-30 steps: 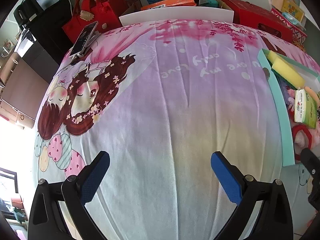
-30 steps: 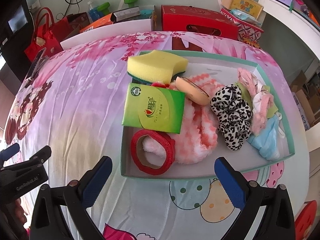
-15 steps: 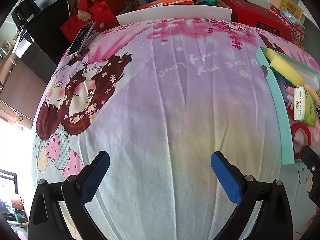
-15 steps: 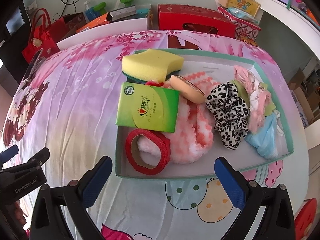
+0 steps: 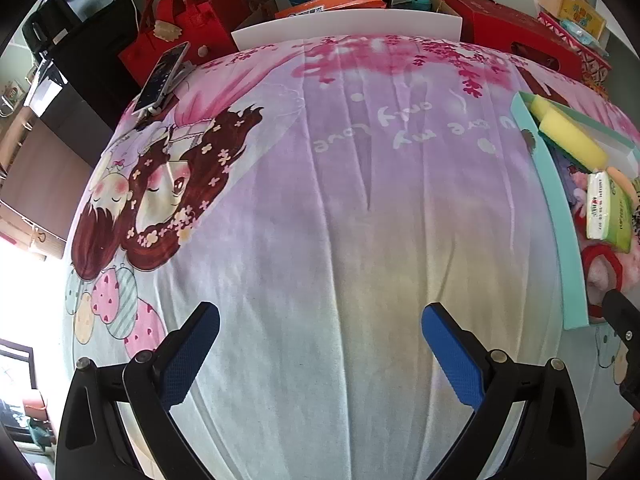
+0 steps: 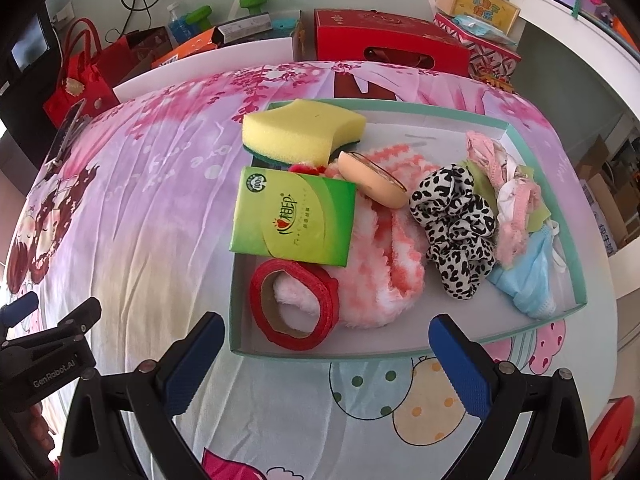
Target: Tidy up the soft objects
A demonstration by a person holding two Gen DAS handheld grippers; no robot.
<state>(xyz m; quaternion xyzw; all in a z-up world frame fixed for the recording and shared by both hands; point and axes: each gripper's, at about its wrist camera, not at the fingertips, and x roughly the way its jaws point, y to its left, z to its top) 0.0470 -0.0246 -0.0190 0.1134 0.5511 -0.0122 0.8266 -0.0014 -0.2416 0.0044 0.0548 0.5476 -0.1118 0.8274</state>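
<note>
A teal-rimmed tray [image 6: 436, 354] lies on the printed cloth and holds a yellow sponge [image 6: 304, 132], a green tissue pack [image 6: 294, 218], a red tape roll [image 6: 294, 304], a pink fluffy cloth [image 6: 384, 272], a peach puff [image 6: 372, 184], a leopard scrunchie [image 6: 456, 216], pink lace pieces [image 6: 502, 188] and a blue face mask [image 6: 528, 276]. My right gripper [image 6: 322, 364] stands open just in front of the tray's near wall, holding nothing. My left gripper [image 5: 320, 354] is open over bare cloth, left of the tray [image 5: 560, 224].
A phone [image 5: 160, 78] rests on a stand at the cloth's far left corner. Red bags [image 5: 176, 20], a red box [image 6: 384, 42], an orange carton [image 5: 332, 0] and green dumbbells [image 6: 224, 8] crowd the far edge. The left gripper's body [image 6: 44, 356] shows at the right view's lower left.
Both views have shifted only slightly; the tray sits a little lower and nearer in the right wrist view. Both grippers stay open and hold nothing.
</note>
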